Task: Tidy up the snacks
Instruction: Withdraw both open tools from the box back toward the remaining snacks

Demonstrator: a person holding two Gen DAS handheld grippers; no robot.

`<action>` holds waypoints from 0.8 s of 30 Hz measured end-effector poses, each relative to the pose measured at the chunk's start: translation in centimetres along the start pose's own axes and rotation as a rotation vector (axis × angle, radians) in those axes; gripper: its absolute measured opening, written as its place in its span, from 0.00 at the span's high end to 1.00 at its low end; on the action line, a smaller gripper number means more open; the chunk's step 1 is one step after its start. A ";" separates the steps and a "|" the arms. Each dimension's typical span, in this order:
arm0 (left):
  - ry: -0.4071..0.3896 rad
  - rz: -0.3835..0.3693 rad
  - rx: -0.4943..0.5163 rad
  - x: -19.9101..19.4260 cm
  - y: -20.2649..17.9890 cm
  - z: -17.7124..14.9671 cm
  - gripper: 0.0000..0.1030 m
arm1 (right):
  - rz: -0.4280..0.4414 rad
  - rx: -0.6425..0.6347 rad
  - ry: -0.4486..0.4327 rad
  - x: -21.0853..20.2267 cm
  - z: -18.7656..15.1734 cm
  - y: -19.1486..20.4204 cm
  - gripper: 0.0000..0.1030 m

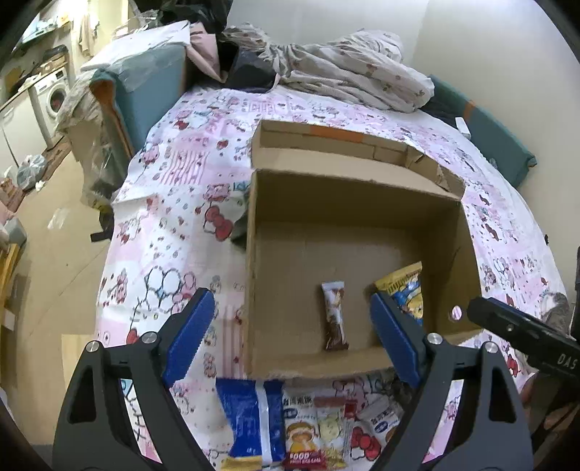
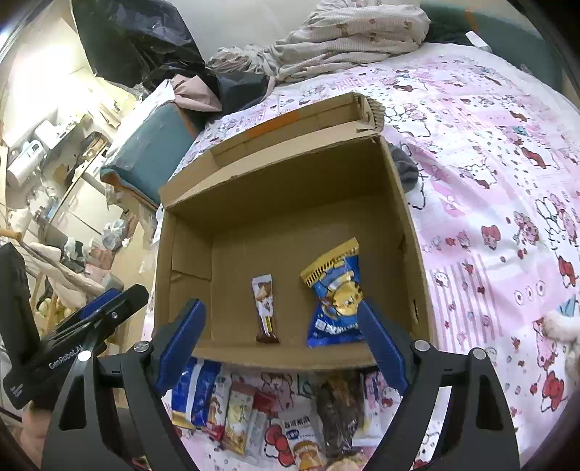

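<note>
Matt corrugated cardboard box (image 2: 406, 217) w/ rough torn edges; glossy foil snack packets (image 2: 335, 300) inside; printed cotton bedsheet (image 2: 489, 163), soft, matt; blue ribbed rubber pads (image 1: 190, 337) on black plastic gripper frames.

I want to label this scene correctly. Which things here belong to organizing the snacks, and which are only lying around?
Job:
box
brown bar in it
blue bag in it
loose snacks before it

Lying about:
blanket
black bag
washer

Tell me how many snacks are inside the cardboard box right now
2. A slim brown and white bar lies near the middle of the box floor; a blue and yellow packet lies to its right. None seems hidden inside.
</note>
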State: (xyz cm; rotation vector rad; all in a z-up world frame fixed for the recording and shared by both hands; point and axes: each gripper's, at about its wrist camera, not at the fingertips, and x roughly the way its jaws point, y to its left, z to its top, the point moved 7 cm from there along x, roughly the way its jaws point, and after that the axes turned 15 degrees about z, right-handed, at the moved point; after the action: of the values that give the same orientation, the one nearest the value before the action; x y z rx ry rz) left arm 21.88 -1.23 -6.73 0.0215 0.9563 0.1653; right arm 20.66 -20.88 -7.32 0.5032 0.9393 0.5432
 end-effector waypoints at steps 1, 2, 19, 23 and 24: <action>0.006 0.001 -0.002 -0.1 0.1 -0.2 0.17 | -0.002 -0.003 -0.001 -0.2 -0.2 0.1 0.14; 0.010 0.003 -0.002 -0.2 0.3 -0.4 0.17 | -0.012 -0.002 -0.003 -0.5 -0.4 0.1 0.14; 0.078 -0.015 0.040 -2.1 2.6 -4.4 0.17 | -0.013 0.099 0.042 -3.0 -5.7 -1.1 0.14; 0.115 0.011 0.049 -1.8 3.7 -5.1 0.17 | -0.026 0.155 0.045 -3.6 -6.5 -2.4 0.14; 0.124 0.011 0.040 -1.6 4.1 -5.2 0.17 | -0.030 0.177 0.046 -3.6 -6.7 -2.8 0.14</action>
State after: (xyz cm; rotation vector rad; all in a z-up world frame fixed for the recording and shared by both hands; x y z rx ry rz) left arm 16.17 2.24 -8.03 0.0539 1.0830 0.1591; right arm 13.78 -24.18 -10.20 0.6370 1.0433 0.4478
